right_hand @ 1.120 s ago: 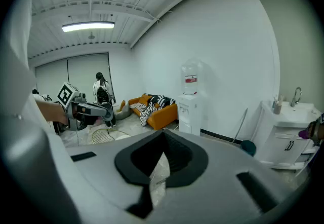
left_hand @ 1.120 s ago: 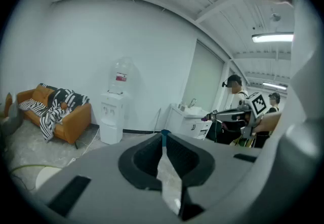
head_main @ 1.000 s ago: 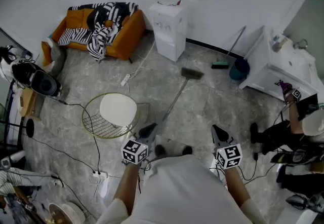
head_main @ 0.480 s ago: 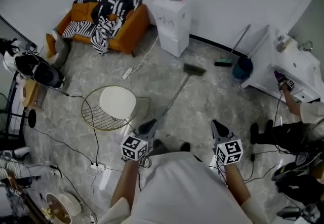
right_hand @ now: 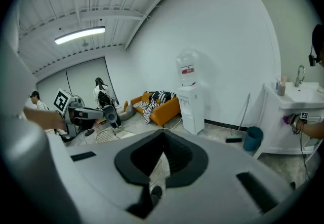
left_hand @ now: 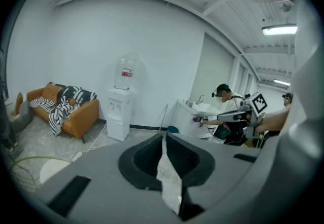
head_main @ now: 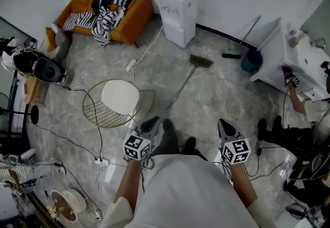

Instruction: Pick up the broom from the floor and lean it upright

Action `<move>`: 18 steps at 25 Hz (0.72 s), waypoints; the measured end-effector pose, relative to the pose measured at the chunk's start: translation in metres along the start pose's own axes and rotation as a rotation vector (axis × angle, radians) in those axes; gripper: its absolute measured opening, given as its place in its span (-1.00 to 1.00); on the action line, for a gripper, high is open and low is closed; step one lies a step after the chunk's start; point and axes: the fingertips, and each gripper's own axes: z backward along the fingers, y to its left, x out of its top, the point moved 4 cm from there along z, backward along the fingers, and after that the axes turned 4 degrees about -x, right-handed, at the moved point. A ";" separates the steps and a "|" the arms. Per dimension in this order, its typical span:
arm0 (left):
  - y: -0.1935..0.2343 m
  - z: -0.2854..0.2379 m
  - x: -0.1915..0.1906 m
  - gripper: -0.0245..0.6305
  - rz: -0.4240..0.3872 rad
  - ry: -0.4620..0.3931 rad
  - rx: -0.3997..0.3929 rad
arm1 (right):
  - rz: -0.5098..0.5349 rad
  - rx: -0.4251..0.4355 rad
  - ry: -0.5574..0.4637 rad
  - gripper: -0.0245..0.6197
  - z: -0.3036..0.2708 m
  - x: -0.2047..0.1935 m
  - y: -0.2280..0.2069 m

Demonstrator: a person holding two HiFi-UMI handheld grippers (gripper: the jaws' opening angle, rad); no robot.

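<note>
Empty tongs, broom not yet lifted.
The left tongs point(head_main: 151, 123) and right tongs point(head_main: 224, 125) are clenched on nothing and held low, likely readying a reach. Ahead and between them, the grey-handled, dark-headed broom point(head_main: 183, 86) lies flat on the marbled floor point(head_main: 221, 93), handle end nearest the left tongs.

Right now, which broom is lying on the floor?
The dark-headed broom mid-floor; the green-headed broom stands propped beside the white cabinet.

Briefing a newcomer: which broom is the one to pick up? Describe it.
Find the white water dispenser. On the floor before it lies the broom, flat, with a dark head; the green-headed broom nearby leans upright instead.
</note>
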 end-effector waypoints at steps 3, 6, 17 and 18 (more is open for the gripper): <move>0.015 -0.011 -0.002 -0.84 0.006 0.016 -0.016 | 0.010 -0.004 0.027 -0.92 -0.017 -0.001 0.001; 0.038 -0.024 -0.001 -0.84 0.015 0.029 -0.035 | 0.016 -0.023 0.060 -0.92 -0.039 0.001 0.000; 0.157 -0.089 -0.009 -0.84 0.010 0.084 -0.110 | 0.067 -0.066 0.162 -0.92 -0.153 0.029 0.006; 0.166 -0.096 -0.011 -0.84 0.009 0.097 -0.120 | 0.071 -0.060 0.169 -0.92 -0.163 0.030 0.007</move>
